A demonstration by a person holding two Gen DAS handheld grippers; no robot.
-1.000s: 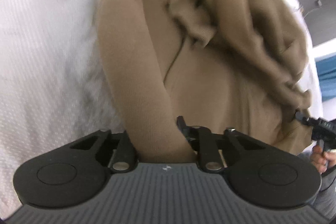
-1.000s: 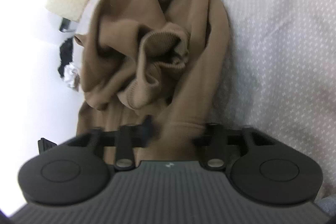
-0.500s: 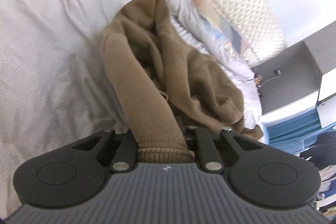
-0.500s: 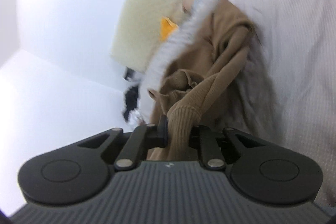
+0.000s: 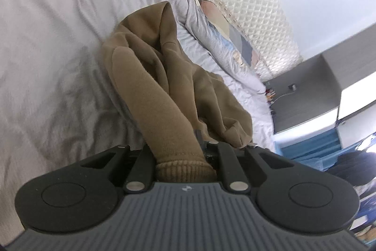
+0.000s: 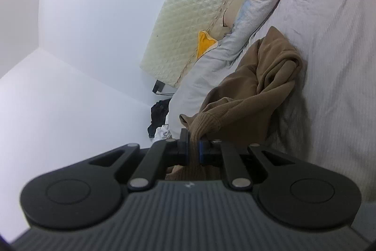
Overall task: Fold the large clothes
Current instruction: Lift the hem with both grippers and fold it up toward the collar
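Observation:
A tan-brown sweatshirt (image 5: 188,91) lies bunched on the white bed sheet (image 5: 58,39). One of its sleeves (image 5: 162,114) runs up from the heap into my left gripper (image 5: 188,152), which is shut on the sleeve just above the ribbed cuff (image 5: 185,172); the cloth hides its fingertips. In the right wrist view the sweatshirt (image 6: 258,88) hangs from my right gripper (image 6: 193,145), shut on the other sleeve behind its ribbed cuff (image 6: 206,119), with the blue-edged pads pressed on the fabric.
A pale quilted headboard (image 6: 195,22) and a patterned pillow (image 5: 225,39) stand behind the sweatshirt, with an orange cloth (image 6: 204,41) beside them. Dark clothes (image 6: 159,114) lie on the floor near the white wall. A grey cabinet (image 5: 310,91) and blue drawers (image 5: 312,145) stand at right.
Both grippers closed on the sleeves and rose, pulling the sweatshirt up from the sheet; the views swung from close on the cloth to the headboard, wall and cabinet.

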